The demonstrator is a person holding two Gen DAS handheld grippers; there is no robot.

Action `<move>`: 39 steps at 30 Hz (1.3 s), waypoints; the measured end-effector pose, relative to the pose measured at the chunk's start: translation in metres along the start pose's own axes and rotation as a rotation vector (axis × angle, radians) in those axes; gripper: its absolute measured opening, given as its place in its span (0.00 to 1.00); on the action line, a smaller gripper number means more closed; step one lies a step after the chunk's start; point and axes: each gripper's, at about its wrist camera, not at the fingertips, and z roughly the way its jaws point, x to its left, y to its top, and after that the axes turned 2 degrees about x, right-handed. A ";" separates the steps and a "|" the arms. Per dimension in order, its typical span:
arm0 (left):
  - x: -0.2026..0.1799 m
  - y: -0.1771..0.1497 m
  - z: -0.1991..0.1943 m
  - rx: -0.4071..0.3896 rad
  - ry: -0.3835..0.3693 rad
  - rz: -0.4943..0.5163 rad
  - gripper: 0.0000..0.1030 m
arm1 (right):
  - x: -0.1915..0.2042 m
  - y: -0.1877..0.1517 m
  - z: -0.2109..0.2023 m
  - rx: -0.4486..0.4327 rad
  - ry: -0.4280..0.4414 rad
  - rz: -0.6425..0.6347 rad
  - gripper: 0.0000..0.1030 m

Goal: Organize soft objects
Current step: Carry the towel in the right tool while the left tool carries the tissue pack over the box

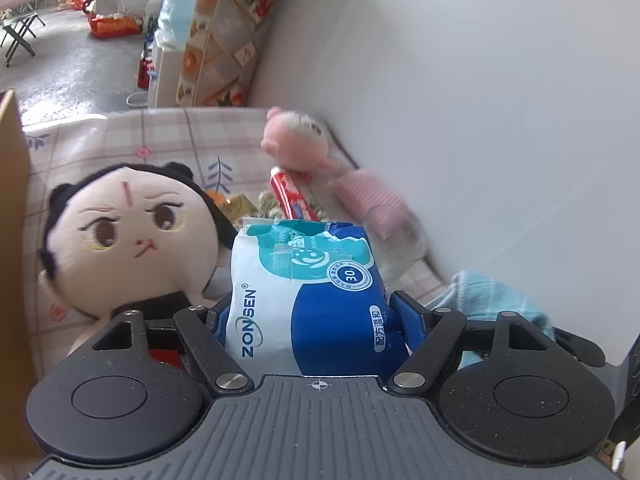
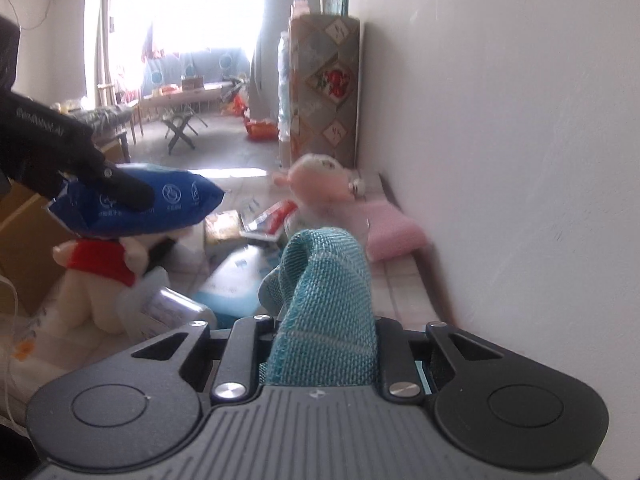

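A: Left gripper (image 1: 316, 312), seen from its own wrist camera: pinching a wet-wipe pack (image 1: 308, 292), white and blue, marked ZONSEN and 30. Blue pads (image 1: 412, 320) pressed against both sides of the pack, pack squeezed in at the waist and lifted clear of the checked cloth (image 1: 168, 140).

B: Same pack in the right wrist view?

A: Yes. Blue underside of the wet-wipe pack (image 2: 160, 204) at upper left, clamped by the left gripper (image 2: 120, 192), raised above a plush doll (image 2: 100, 276) in a red top.

B: Right gripper?

A: Right gripper (image 2: 324, 332) pinching a teal knitted cloth (image 2: 328, 292). Jaws drawn close together, cloth bunched between them and rising in a fold ahead of the fingers. Edge of that teal knitted cloth (image 1: 492, 300) also visible at lower right in the left wrist view.

B: Remaining soft things?

A: Plush doll (image 1: 128, 232), black hair and embroidered face, lying just left of the held pack. Pink plush toy (image 1: 296, 144) near the white wall (image 1: 480, 120), with a red toothpaste tube (image 1: 292, 194) just beside it. Pink folded cloth (image 2: 394, 230) lying along the wall's foot. Cardboard box (image 1: 12, 240) at far left edge. Blue-capped packet (image 2: 236, 284) and small boxed items scattered between doll and pink toy; labels too blurred to read.
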 end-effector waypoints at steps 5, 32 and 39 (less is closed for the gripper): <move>0.011 -0.009 -0.047 -0.088 -0.044 -0.044 0.73 | 0.017 0.030 -0.052 -0.123 0.031 -0.049 0.21; 0.247 0.031 -0.171 -0.370 0.459 -0.324 0.73 | 0.302 0.260 0.160 0.190 0.756 0.015 0.21; 0.306 0.047 -0.142 -0.246 0.550 -0.351 0.73 | 0.352 0.252 0.237 0.342 0.702 0.071 0.22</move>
